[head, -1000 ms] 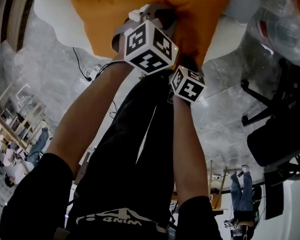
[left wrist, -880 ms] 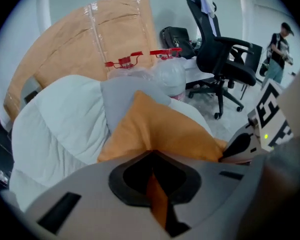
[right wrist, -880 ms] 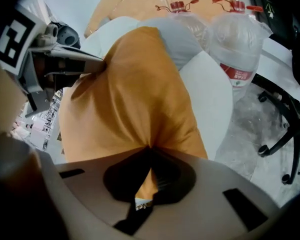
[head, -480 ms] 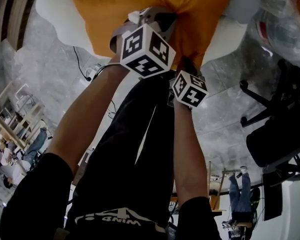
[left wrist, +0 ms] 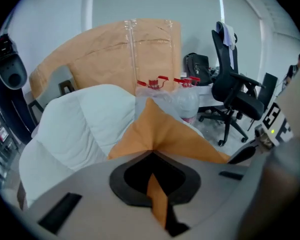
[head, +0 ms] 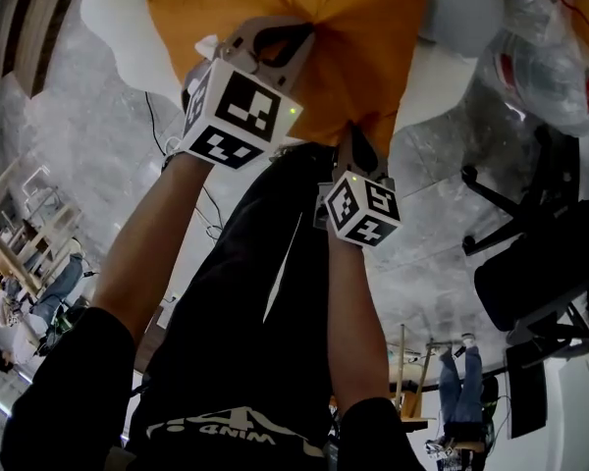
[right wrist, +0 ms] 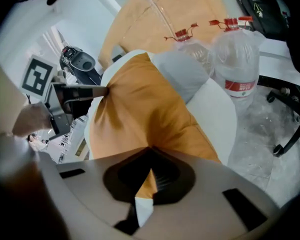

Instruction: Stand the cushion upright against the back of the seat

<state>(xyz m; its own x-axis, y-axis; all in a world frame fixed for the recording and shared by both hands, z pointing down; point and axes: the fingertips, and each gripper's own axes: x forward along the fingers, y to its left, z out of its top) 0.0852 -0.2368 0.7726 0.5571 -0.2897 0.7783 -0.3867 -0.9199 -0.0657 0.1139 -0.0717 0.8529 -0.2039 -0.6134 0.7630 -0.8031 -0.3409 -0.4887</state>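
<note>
The orange cushion (head: 324, 37) lies on the white padded seat (head: 113, 18) at the top of the head view, its near edge raised. My left gripper (head: 275, 47) is shut on the cushion's left near corner; orange cloth (left wrist: 157, 199) shows pinched between its jaws. My right gripper (head: 358, 140) is shut on the cushion's right near edge, with a fold of cloth (right wrist: 146, 181) in its jaws. In the right gripper view the cushion (right wrist: 140, 114) hangs stretched towards the left gripper (right wrist: 85, 91). The seat's white back (left wrist: 85, 129) rises behind the cushion (left wrist: 165, 134).
Two big water bottles with red handles (right wrist: 237, 59) stand just behind the seat, in front of a brown wrapped panel (left wrist: 125, 49). A black office chair (left wrist: 235, 89) is at the right, its wheeled base (head: 510, 214) near my right arm. A cable (head: 157, 126) lies on the floor.
Both grippers have risen with the cushion's near edge pinched in them. The left one has swung up and to the left, and the cushion's edge now stands higher off the seat.
</note>
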